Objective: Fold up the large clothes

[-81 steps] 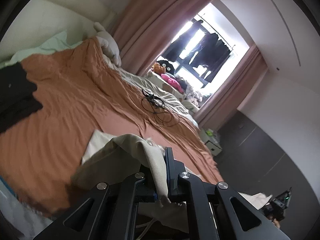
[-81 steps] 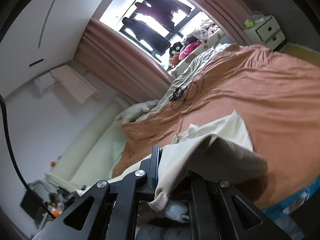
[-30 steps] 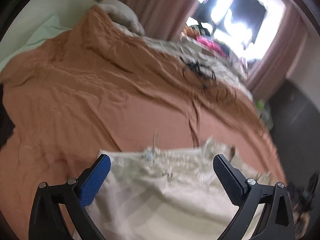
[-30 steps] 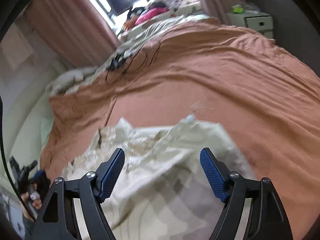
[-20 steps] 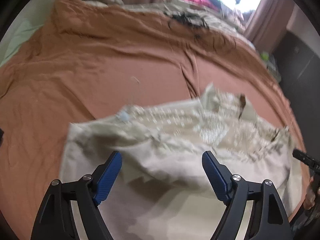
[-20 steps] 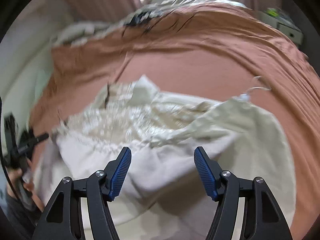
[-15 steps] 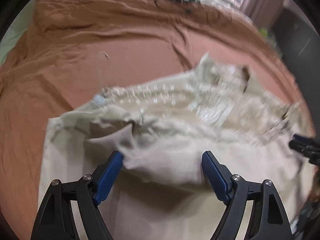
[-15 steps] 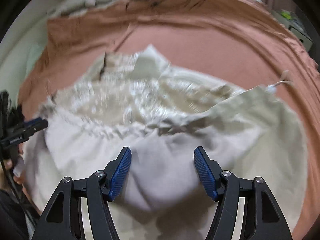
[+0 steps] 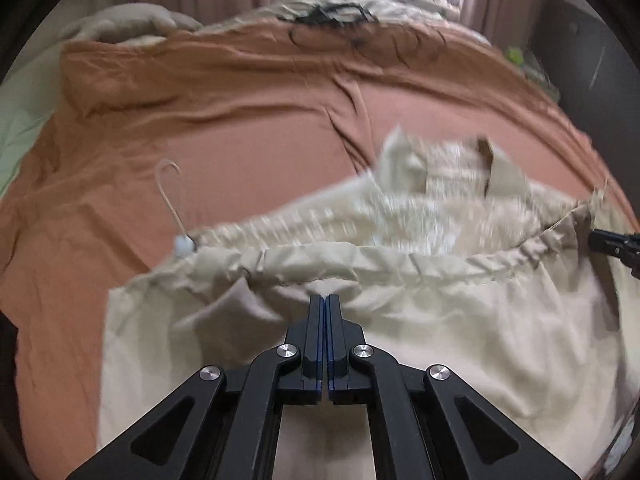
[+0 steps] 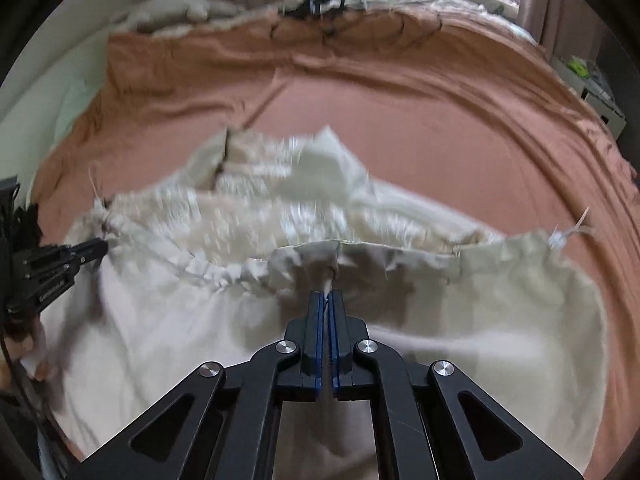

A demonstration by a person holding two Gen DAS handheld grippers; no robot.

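Pinching the beige garment (image 9: 440, 320), whose hem runs crosswise, both tongs (image 9: 324, 300) (image 10: 328, 295) are clamped together.

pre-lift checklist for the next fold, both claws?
1. Left claw shut on garment: ok.
2. Right claw shut on garment: ok, cloth shows between the pads.
3. Both grips near the gathered hem: ok.
4. Garment flat on bedspread: not ok, far part is rumpled.
5. Drawstring free of claws: ok.
6. Layers pinched by each claw: cannot tell.
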